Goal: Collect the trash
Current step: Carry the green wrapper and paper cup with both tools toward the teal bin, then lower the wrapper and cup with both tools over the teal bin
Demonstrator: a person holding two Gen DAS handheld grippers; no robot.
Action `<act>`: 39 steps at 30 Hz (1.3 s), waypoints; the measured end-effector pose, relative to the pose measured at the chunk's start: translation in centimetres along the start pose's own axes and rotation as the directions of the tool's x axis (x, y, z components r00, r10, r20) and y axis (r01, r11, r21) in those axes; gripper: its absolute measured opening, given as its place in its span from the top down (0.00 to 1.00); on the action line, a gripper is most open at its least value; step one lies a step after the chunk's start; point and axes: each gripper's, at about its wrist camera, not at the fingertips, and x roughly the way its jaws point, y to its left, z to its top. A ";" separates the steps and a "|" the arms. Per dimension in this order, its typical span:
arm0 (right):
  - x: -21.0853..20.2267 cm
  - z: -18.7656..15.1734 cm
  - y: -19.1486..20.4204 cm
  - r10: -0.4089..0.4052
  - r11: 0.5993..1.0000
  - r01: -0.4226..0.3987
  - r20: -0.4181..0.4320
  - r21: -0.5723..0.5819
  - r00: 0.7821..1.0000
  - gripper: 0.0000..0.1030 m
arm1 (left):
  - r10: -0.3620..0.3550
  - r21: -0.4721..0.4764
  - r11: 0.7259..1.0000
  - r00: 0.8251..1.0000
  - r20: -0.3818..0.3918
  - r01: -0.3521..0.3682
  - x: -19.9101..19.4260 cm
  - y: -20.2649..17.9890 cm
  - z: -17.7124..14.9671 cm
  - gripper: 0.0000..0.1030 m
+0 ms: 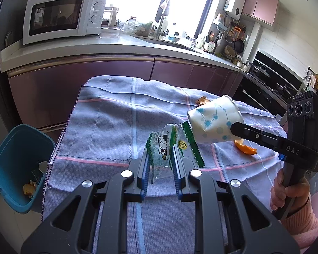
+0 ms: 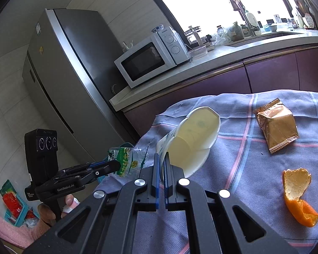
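Trash bin (image 1: 14, 165) sits on the floor off the bench's left edge, nearer the left tongs (image 1: 160, 160), which are clamped on a crumpled milk wrapper (image 1: 163, 146). Right tongs (image 2: 161, 165) pinch a crushed paper cup (image 2: 190, 139) by its rim, held above the cloth-covered bench (image 1: 108, 114), farther from the bin.

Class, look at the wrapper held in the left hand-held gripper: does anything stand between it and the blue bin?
Nothing visible does. The wrapper hangs in the left hand-held gripper above the cloth, and the blue bin stands open beside the table's left edge.
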 end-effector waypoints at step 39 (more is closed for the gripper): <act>3.9 0.8 2.9 0.071 0.997 -0.073 -0.056 -0.033 0.996 0.98 | 0.085 -0.073 0.994 0.995 0.050 -0.081 -4.1 3.4 0.0 0.80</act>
